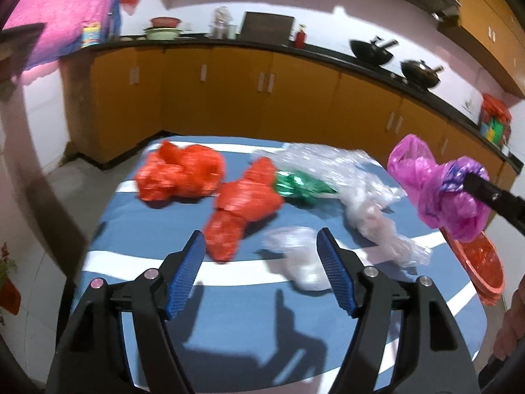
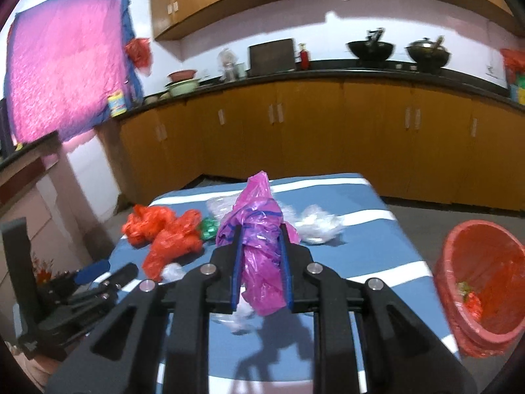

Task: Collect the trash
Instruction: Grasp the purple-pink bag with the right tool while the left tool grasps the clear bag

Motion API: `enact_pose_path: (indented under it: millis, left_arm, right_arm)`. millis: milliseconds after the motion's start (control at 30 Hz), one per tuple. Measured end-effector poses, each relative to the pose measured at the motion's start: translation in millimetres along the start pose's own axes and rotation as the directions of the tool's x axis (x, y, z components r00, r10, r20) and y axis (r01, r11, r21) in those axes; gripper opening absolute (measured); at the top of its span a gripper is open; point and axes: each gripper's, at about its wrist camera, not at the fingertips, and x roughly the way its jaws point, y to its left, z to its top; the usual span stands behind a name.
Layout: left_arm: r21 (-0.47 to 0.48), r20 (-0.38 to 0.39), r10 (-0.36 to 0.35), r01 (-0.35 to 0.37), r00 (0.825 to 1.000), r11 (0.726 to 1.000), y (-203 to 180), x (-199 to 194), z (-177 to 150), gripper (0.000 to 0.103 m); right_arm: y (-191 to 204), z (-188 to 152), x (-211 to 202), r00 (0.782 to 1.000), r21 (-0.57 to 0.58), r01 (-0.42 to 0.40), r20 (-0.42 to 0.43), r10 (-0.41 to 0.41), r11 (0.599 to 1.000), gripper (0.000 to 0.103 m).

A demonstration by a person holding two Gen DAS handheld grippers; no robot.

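Left wrist and right wrist: pink bag gripped, other trash on the table

Left wrist view: the left gripper [image 1: 261, 246] is held with its blue-padded jaws well apart and nothing clamped between them. Just beyond the tips a small crumpled clear plastic bag [image 1: 295, 256] is seen on the blue-and-white striped table [image 1: 229, 321]. Farther off, two crumpled red plastic bags [image 1: 244, 203] [image 1: 178, 172], a shiny green foil wrapper [image 1: 300, 185] and a large clear plastic sheet [image 1: 331, 164] are spread. At the right, a crumpled pink plastic bag [image 1: 436, 184] is carried clear of the table by the right gripper's dark finger [image 1: 489, 193].

Right wrist view: the right gripper [image 2: 259, 236] is closed narrowly on the pink plastic bag [image 2: 259, 262], which is pinched between both blue pads. A round red plastic bin [image 2: 475, 279] lined with red plastic is seen low at the right, beside the table [image 2: 377, 256].
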Motion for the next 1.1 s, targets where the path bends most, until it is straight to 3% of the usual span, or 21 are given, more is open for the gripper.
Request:
enact_pose_path:
  millis: [333,367,467,533,600,667,1100]
  left_arm:
    - [0.028,-0.128,-0.026,0.03,0.991,0.999,-32.7,49.6,0.3,0.07]
    - [0.028,-0.147,-0.028,0.033,0.989,0.999,-33.9,55.1,-0.3,0.068]
    - [0.025,-0.179,-0.046,0.052,0.983,0.998,-37.5,63.3,-2.3,0.047]
    - [0.036,-0.177,-0.049,0.056,0.983,0.998,-39.8,64.2,-3.9,0.037]
    - [0.051,-0.171,-0.047,0.056,0.984,0.997,-43.1,62.6,-3.7,0.021]
    - [0.05,-0.168,-0.055,0.064,0.984,0.997,-44.3,60.0,-2.6,0.017]
    - [0.076,-0.042,-0.061,0.064,0.997,0.995,-58.0,15.4,28.7,0.012]
  right_arm:
    - [-78.1,-3.2,-16.9,0.985,0.105,0.171,-0.002,-0.172,0.98,0.021]
    - [-83.7,-4.2,-18.0,0.983,0.111,0.182,-0.005,-0.182,0.977,0.021]
    - [-92.5,-9.2,-19.1,0.98,0.119,0.2,-0.012,-0.2,0.973,0.021]
    - [-96.1,-13.0,-18.8,0.979,0.124,0.204,-0.019,-0.203,0.971,0.021]
    - [-98.1,-15.8,-17.8,0.979,0.127,0.205,-0.024,-0.203,0.971,0.021]
    - [-97.6,-17.5,-16.8,0.98,0.125,0.201,-0.027,-0.199,0.972,0.021]
    - [-95.5,-17.7,-37.9,0.983,0.123,0.179,0.013,-0.182,0.976,0.021]
